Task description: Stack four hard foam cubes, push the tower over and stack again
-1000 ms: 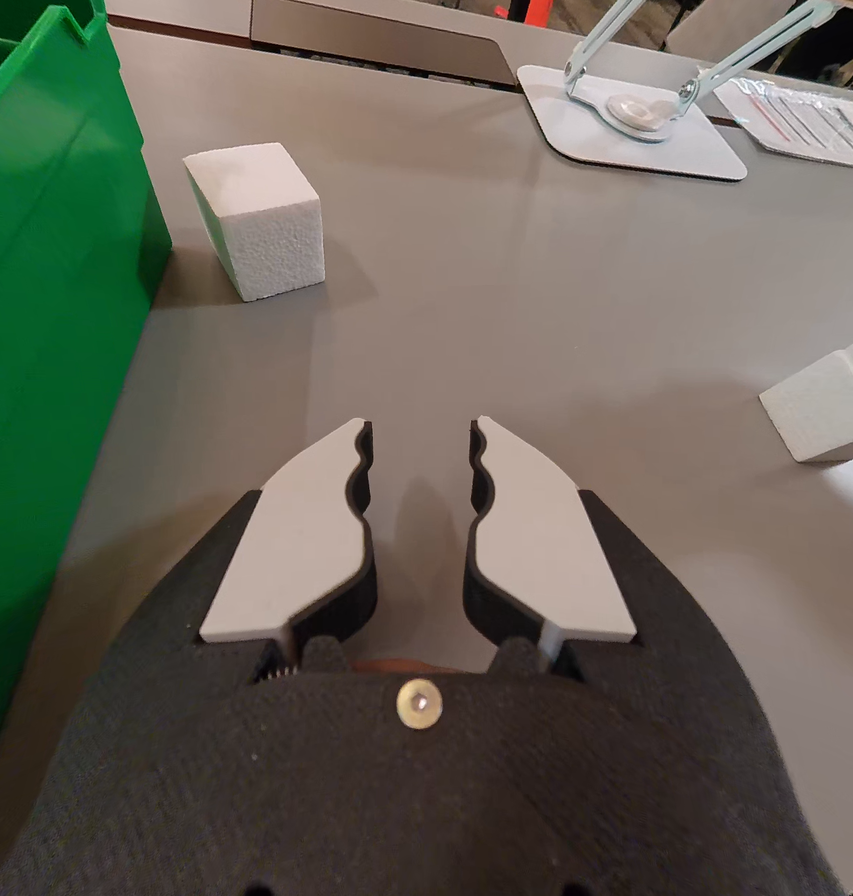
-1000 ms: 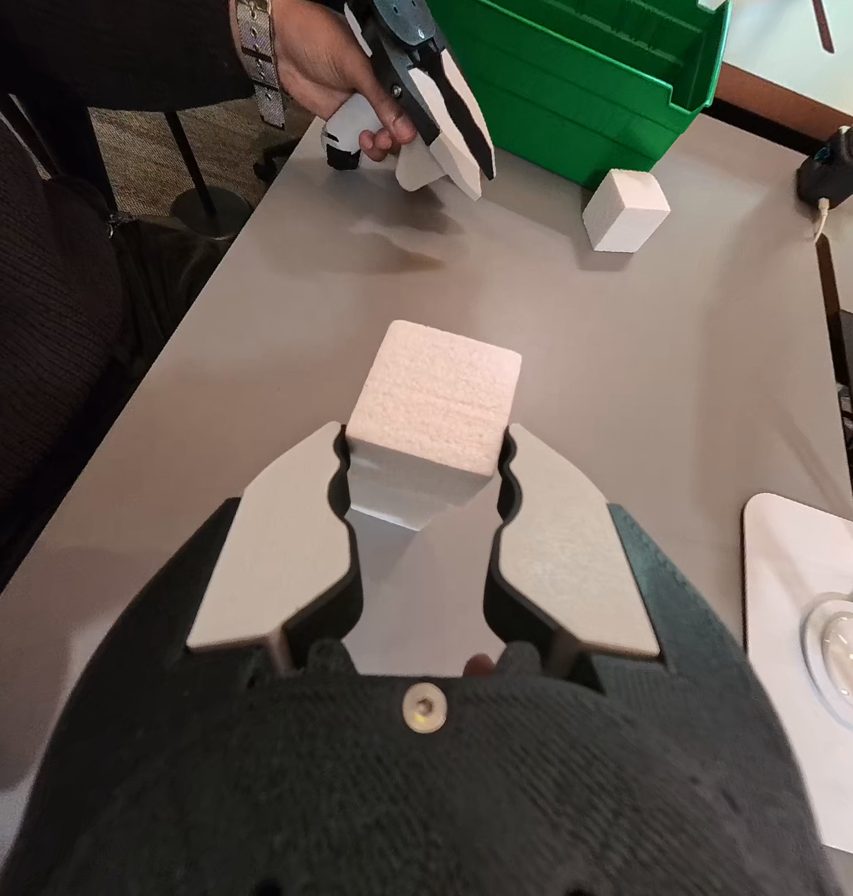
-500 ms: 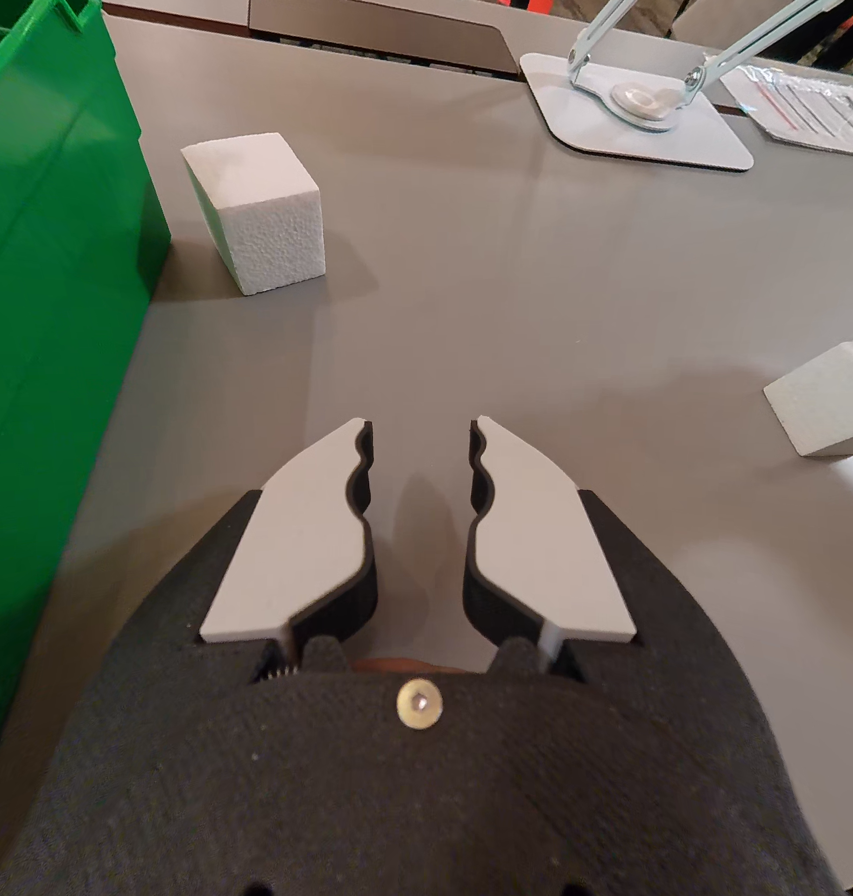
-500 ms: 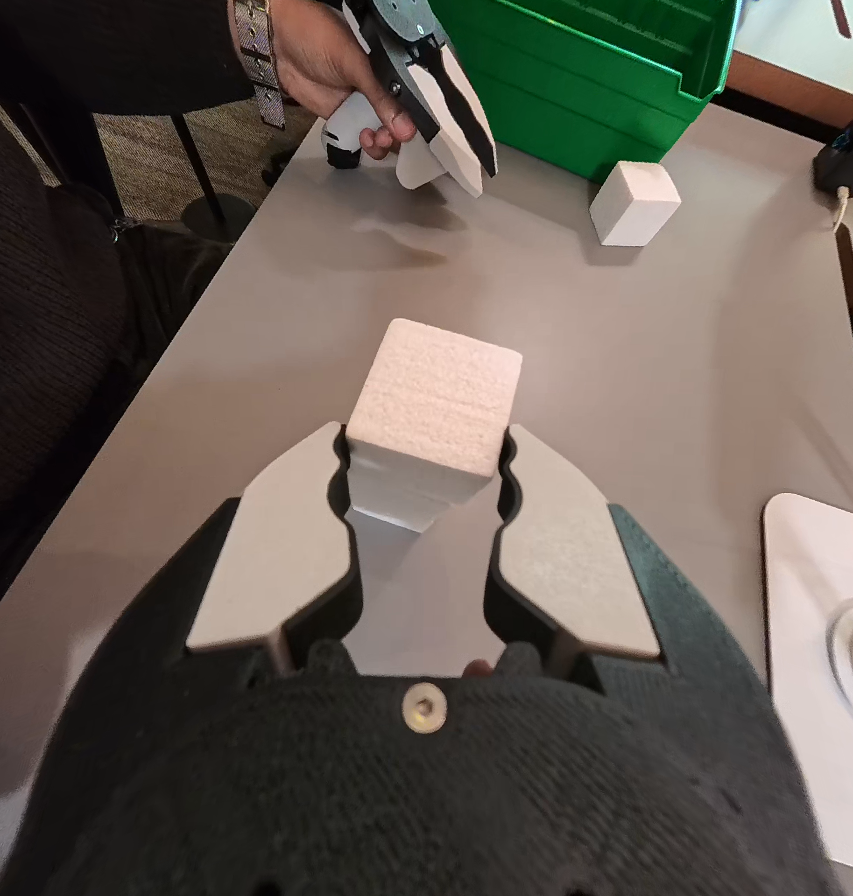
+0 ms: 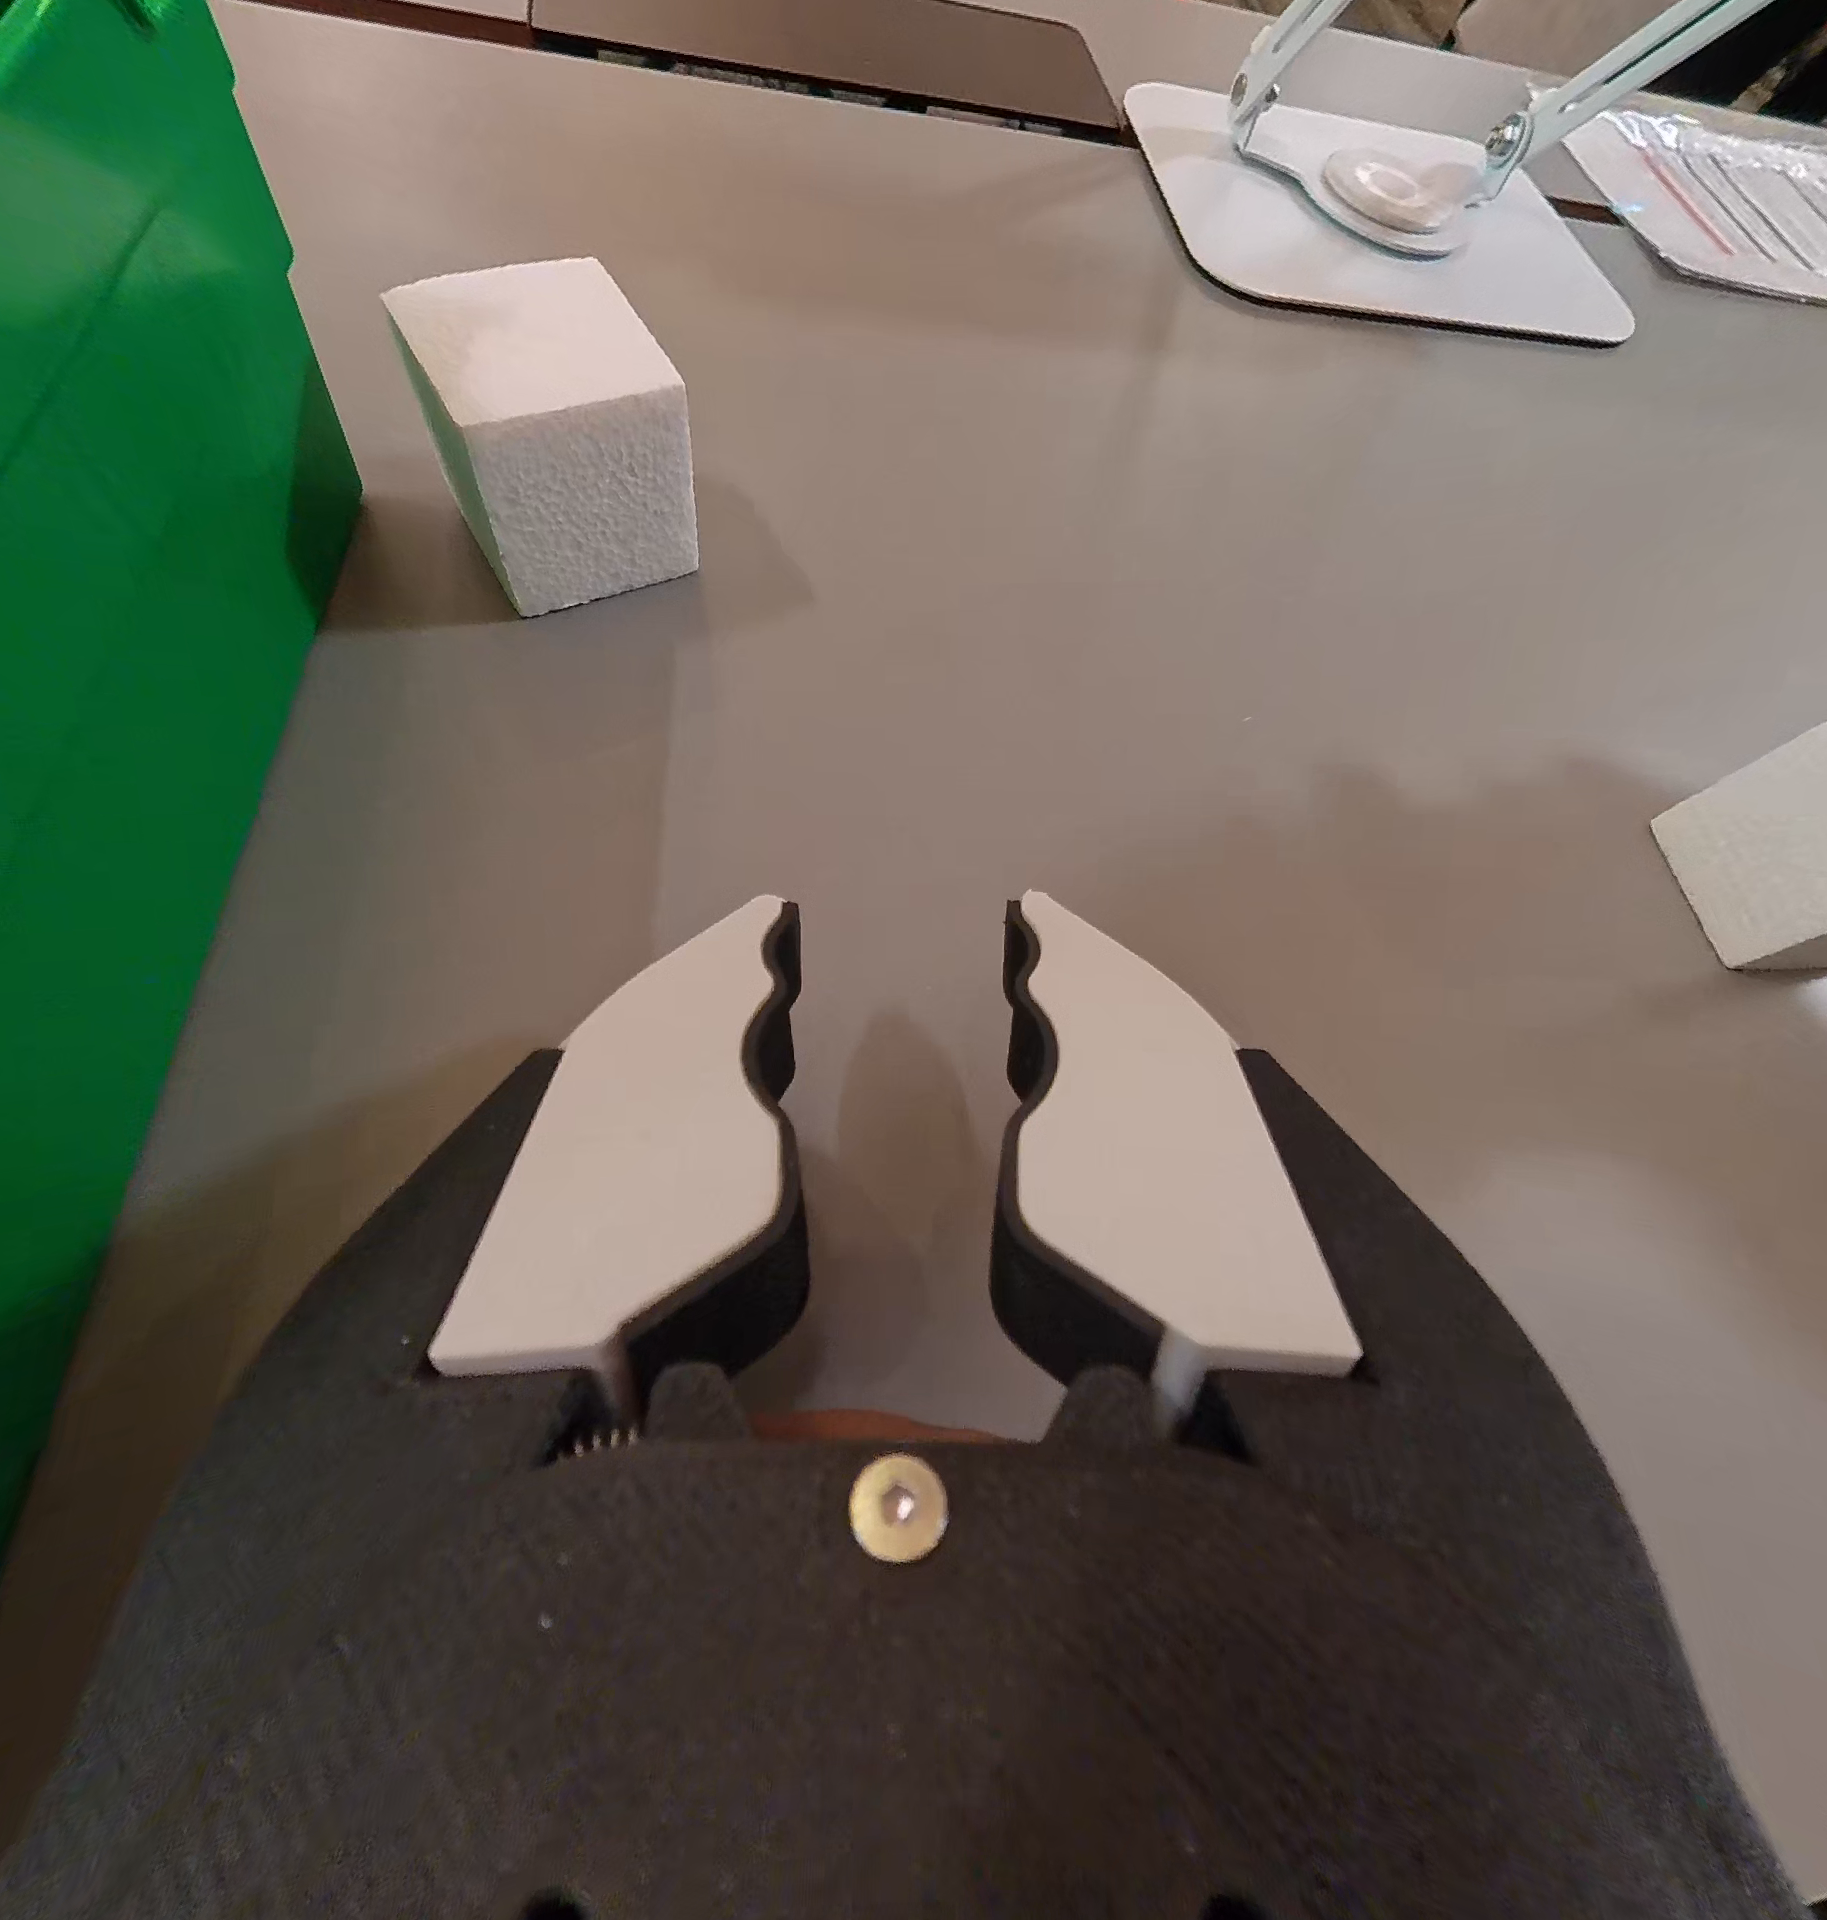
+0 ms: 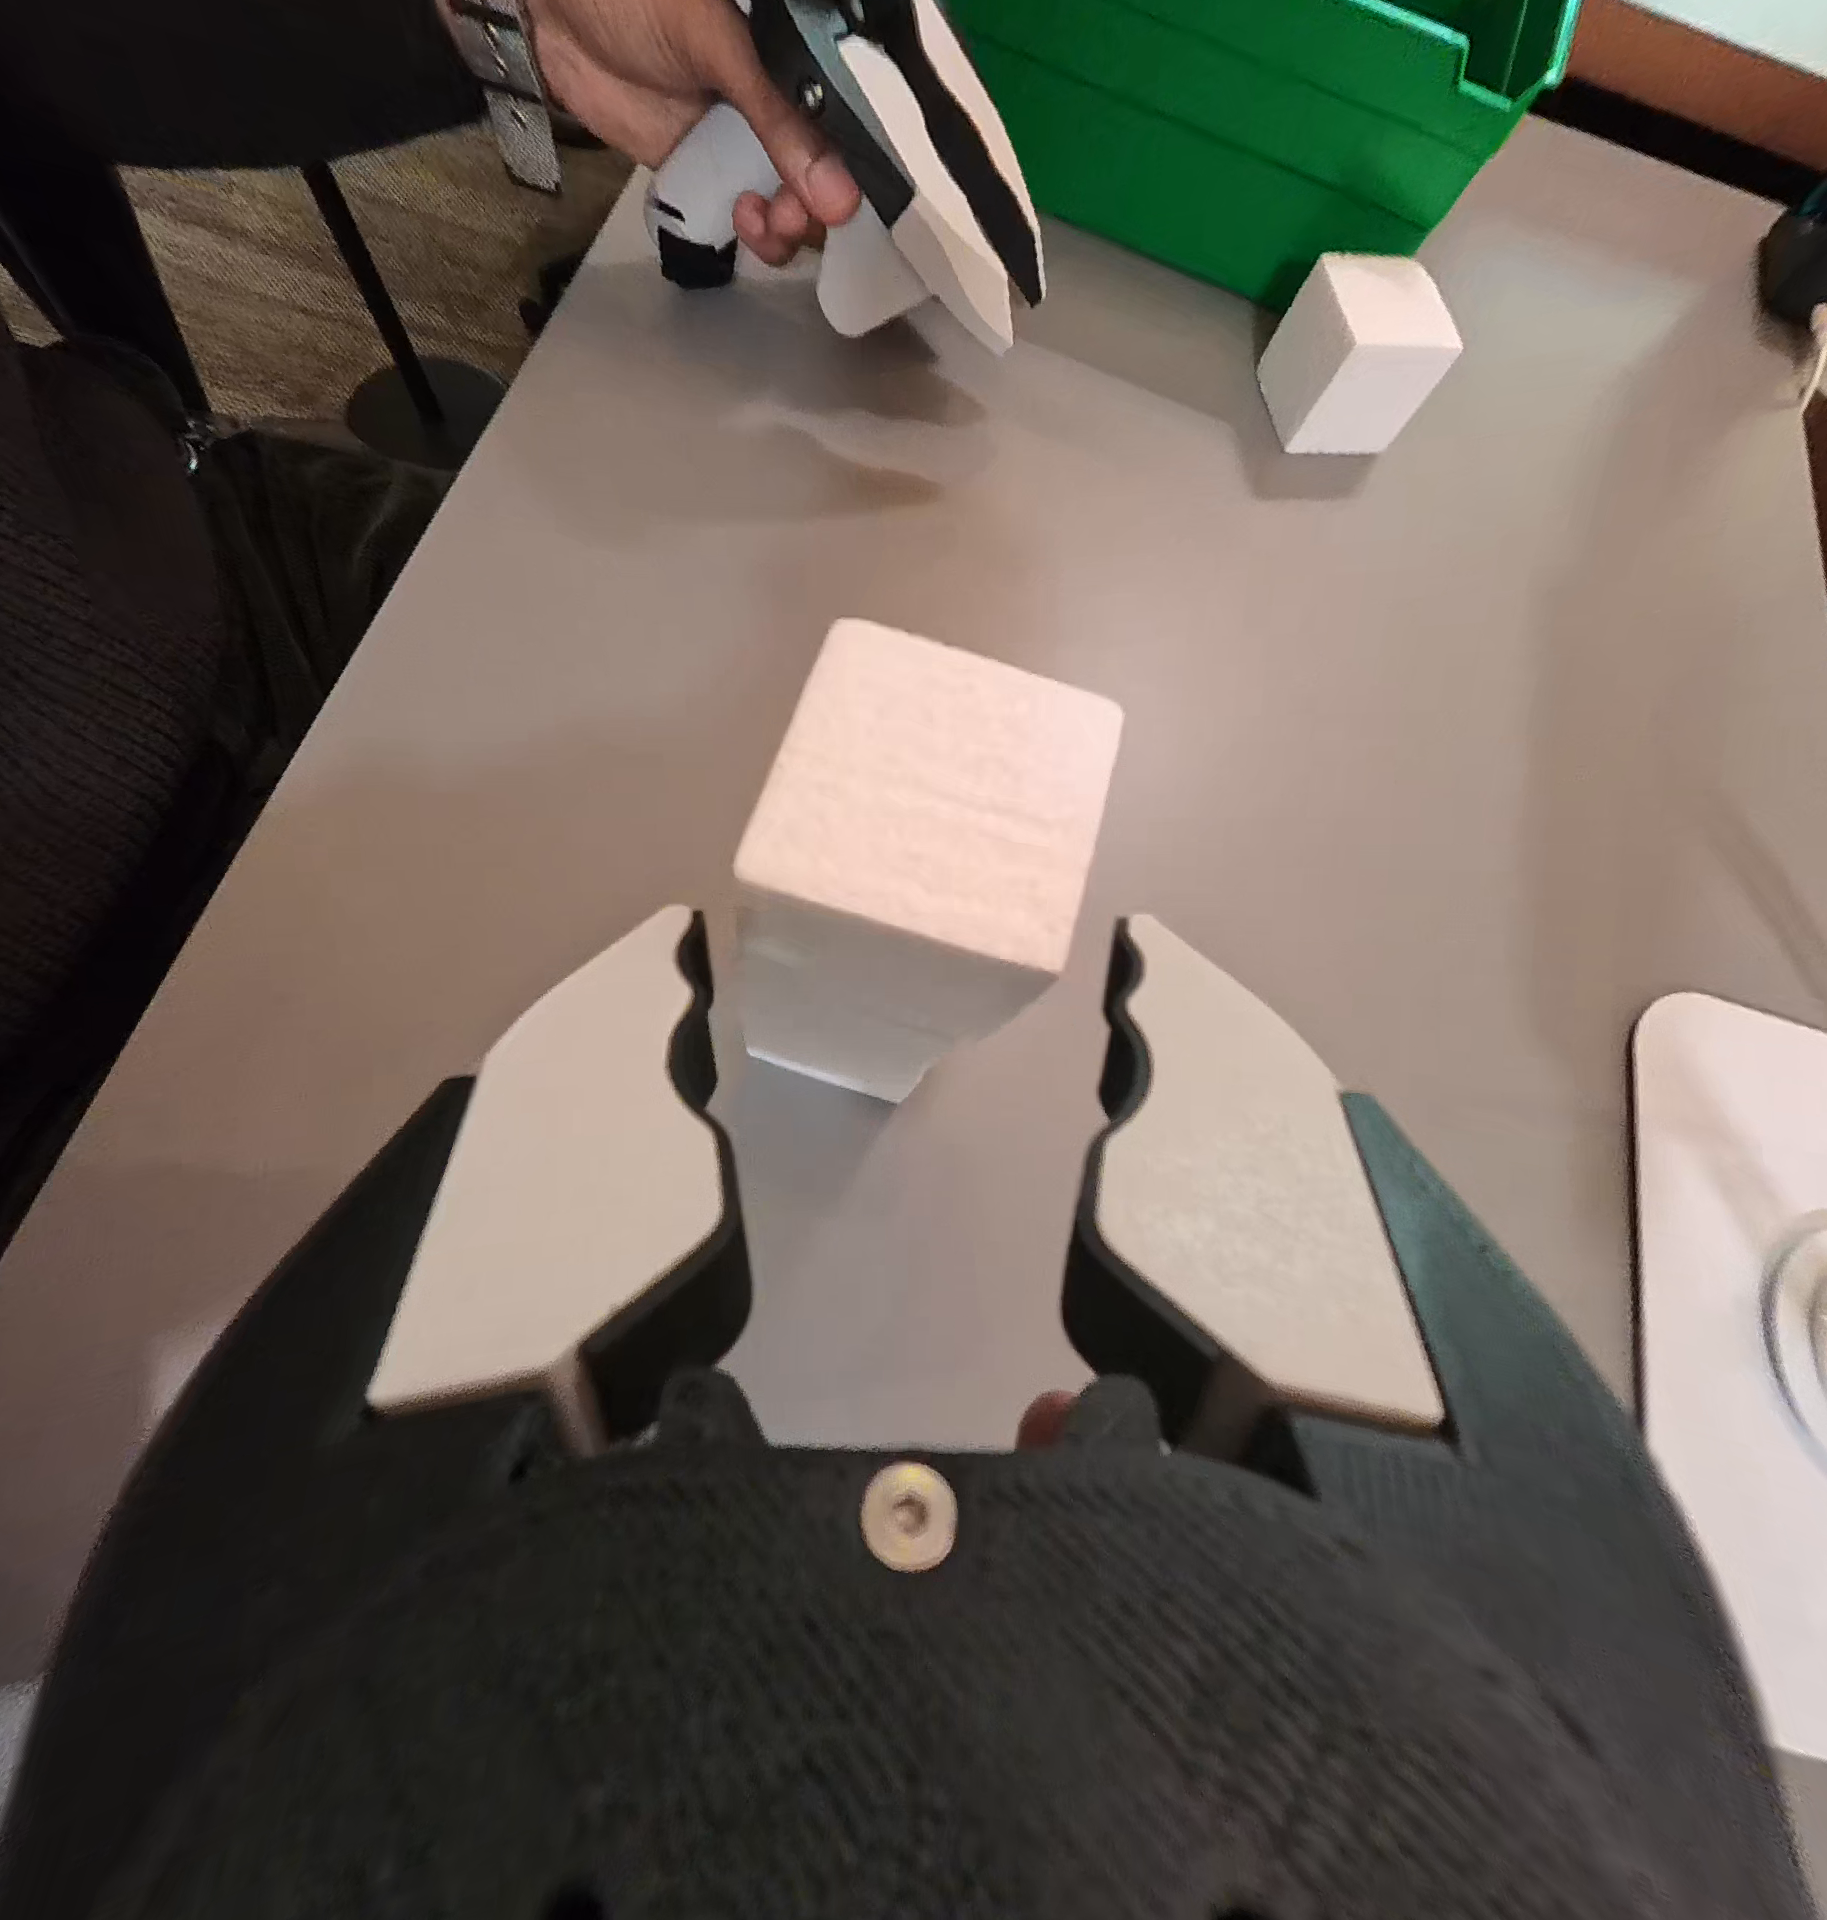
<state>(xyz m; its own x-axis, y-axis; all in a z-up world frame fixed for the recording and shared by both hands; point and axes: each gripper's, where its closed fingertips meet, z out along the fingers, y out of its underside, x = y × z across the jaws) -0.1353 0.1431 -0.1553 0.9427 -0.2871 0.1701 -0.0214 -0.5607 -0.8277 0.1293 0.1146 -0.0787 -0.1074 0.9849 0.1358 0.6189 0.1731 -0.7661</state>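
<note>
My right gripper is open, low over the grey table. A white foam cube stands on the table between its fingertips, with a gap at each side. My left gripper is open and empty above the table. A person's hand holds it in the right wrist view. A second foam cube sits ahead-left of it beside a green bin. That cube and bin also show in the right wrist view. The first cube shows partly at the left wrist view's right edge.
A white stand base plate with metal arms sits at the far side, also at the right edge of the right wrist view. A clear plastic packet lies beyond it. A dark device with a cable is at the table's far corner. The tips of one gripper are about 30 cm away from the tips of the other. The white stand base plate is about 30 cm from my right fingertips and 45 cm from my left.
My right gripper's jaws have spread and let go of the foam cube, which now stands free on the table. The left gripper has stayed open and hardly moved.
</note>
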